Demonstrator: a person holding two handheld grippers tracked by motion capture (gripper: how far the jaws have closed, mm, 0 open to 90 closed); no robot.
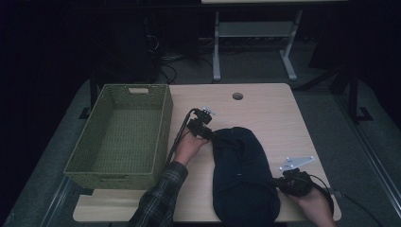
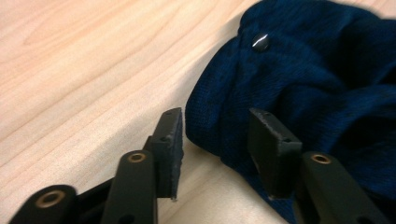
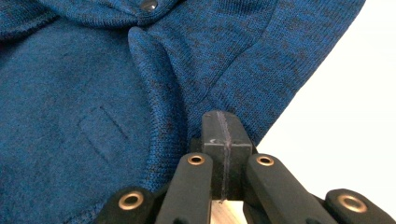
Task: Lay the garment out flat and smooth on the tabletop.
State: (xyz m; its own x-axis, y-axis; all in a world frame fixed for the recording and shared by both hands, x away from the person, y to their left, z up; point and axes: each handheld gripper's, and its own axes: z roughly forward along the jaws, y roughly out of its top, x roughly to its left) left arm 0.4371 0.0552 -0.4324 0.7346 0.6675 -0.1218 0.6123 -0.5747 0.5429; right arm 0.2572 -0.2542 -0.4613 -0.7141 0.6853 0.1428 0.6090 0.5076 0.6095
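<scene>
A dark blue knit garment (image 1: 241, 175) lies bunched on the wooden table (image 1: 265, 113), right of centre and reaching the front edge. My left gripper (image 1: 209, 133) is at its upper left edge. In the left gripper view the left gripper (image 2: 217, 149) stands open, a fold of the garment (image 2: 317, 93) lies between its pads without being pressed, and a dark snap button (image 2: 260, 41) shows farther up. My right gripper (image 1: 278, 182) is at the garment's lower right edge. In the right gripper view the right gripper (image 3: 223, 126) is shut, and a ridge of the garment (image 3: 93, 93) runs into its tips.
A green woven basket (image 1: 163, 127) stands on the left part of the table, close to my left hand. A round cable hole (image 1: 237, 96) sits near the table's far edge. White desk legs (image 1: 216, 47) rise beyond the table.
</scene>
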